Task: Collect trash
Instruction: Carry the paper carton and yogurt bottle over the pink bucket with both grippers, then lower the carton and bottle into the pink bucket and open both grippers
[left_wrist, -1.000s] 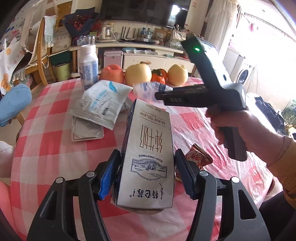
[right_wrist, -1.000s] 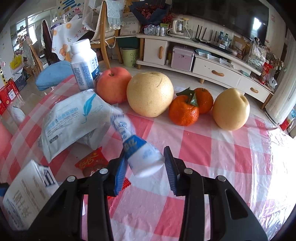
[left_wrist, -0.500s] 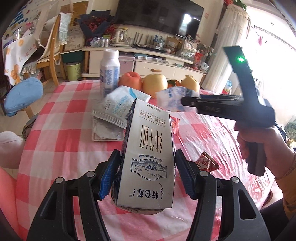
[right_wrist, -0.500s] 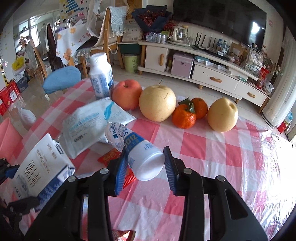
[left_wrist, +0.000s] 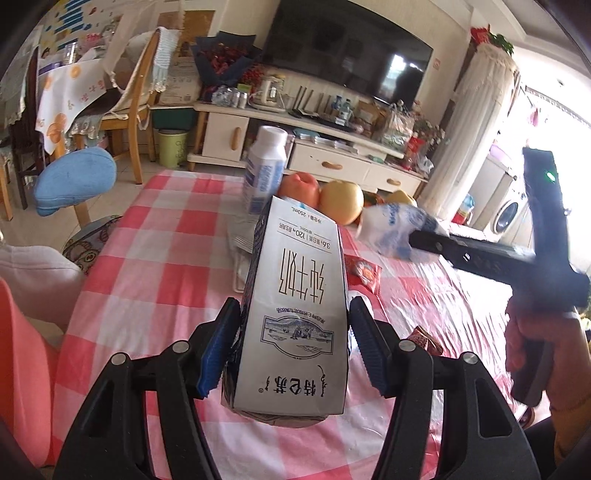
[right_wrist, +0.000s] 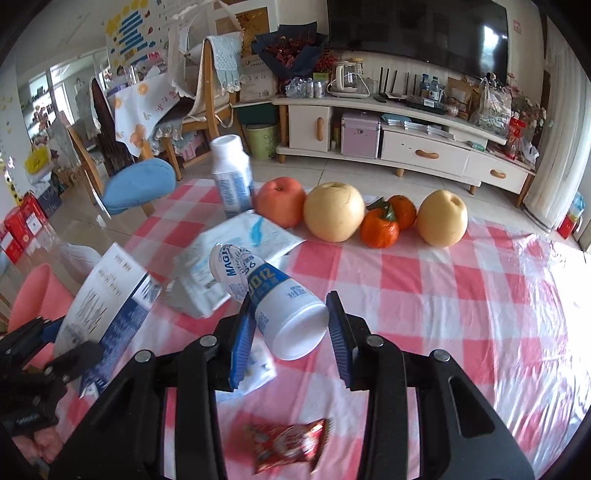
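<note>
My left tongs (left_wrist: 293, 343) are clamped about halfway open on a white milk carton (left_wrist: 295, 306), blue pads pressed to both its sides, holding it clear above the checked desk (left_wrist: 155, 266). My right tongs (right_wrist: 290, 332) are narrower, gripping a small white-and-blue drink bottle (right_wrist: 266, 291) by its base end, its neck tilted away to the left, also off the desk. Below lie a red snack wrapper (right_wrist: 288, 445) and a white pouch (right_wrist: 236, 251). Farther back stand an upright white bottle (right_wrist: 231, 177), an apple (right_wrist: 280, 201), two pears and tangerines.
</note>
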